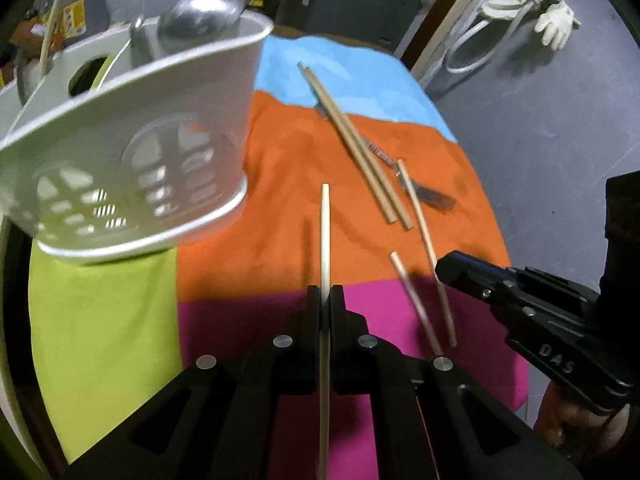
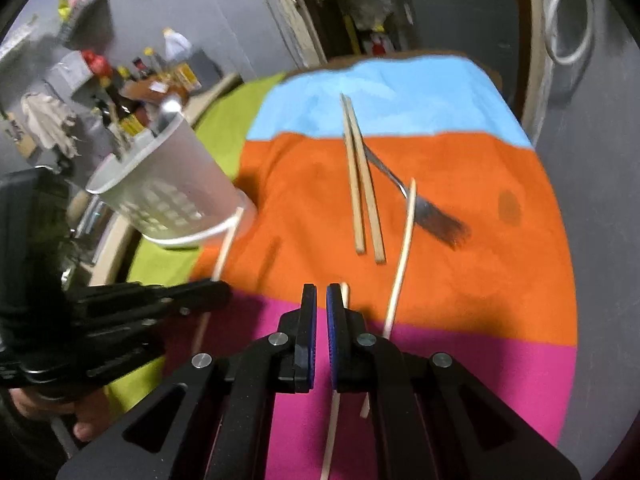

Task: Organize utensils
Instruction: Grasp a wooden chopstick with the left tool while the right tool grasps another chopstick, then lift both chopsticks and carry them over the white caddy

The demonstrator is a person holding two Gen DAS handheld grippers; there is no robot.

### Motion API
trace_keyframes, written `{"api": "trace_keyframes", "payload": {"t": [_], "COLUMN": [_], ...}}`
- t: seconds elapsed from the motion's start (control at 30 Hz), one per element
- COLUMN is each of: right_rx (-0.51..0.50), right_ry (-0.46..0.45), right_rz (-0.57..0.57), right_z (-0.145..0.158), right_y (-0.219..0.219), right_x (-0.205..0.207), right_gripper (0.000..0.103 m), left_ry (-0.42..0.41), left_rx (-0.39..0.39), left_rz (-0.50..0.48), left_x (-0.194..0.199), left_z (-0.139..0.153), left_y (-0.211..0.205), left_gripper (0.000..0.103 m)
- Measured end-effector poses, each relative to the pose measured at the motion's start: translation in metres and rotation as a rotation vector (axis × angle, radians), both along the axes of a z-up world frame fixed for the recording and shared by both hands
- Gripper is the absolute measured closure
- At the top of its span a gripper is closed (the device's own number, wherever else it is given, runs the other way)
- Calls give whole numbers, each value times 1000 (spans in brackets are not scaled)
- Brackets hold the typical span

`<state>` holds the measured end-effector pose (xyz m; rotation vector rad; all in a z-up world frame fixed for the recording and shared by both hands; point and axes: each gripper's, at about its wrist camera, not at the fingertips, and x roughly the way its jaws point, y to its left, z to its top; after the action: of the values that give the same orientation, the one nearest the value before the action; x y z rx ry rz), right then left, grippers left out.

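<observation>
My left gripper (image 1: 325, 292) is shut on a pale chopstick (image 1: 325, 236), which runs straight out between its fingers above the striped cloth. It also shows from the side, left gripper (image 2: 224, 292). My right gripper (image 2: 322, 292) is shut with nothing between its blue pads. A second pale chopstick (image 2: 345, 290) lies under its right finger. A third pale chopstick (image 2: 402, 256) lies beside it. Farther out a wooden pair (image 2: 362, 192) rests across a fork (image 2: 436, 216). The white utensil holder (image 1: 140, 140) stands at the left with a metal ladle (image 1: 200, 16) in it.
The table carries a cloth (image 1: 280, 160) in blue, orange, magenta and green bands. Grey floor drops away past its right edge. Bottles and clutter (image 2: 160, 68) crowd the shelves behind the holder. A pale glove (image 1: 556, 26) and hose lie on the floor at far right.
</observation>
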<state>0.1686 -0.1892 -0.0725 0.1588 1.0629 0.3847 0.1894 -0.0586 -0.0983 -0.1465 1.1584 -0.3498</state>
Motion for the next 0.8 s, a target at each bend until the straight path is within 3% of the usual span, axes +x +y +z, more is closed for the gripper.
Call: {"api": "trace_keyframes", "payload": {"t": [0.13,0.3,0.37,0.43,0.53,0.67,0.8], "right_rx": [-43,-98,-125,-191,-152,-28,62], "right_ry": [107,155,145,116,120,22,-170], "right_rz": [11,12,13,15,-18,-41,-42], "right_z": [-24,-42,-43,-44,-43,-17,28], "right_y": [2,8,14,21,19,11,15], "right_x": [1,3,4,5,7,-1,-17], "right_gripper": [94,85,88,98,100,100,100], "left_ry": [47,56,50,42,-8,-125,-270], "left_rx": [-9,-14,-17,-23,-45,-67,-89], "left_rz": [28,33,33,33,30,33,63], "left_x": [-2,-5,-7,-7,-13,-22,-31], "left_z": [-10,-11,-8,-5,7,31,60], "left_y": [5,9,11,12,18,26,39], "left_gripper": [101,101,101,101,101,101,101]}}
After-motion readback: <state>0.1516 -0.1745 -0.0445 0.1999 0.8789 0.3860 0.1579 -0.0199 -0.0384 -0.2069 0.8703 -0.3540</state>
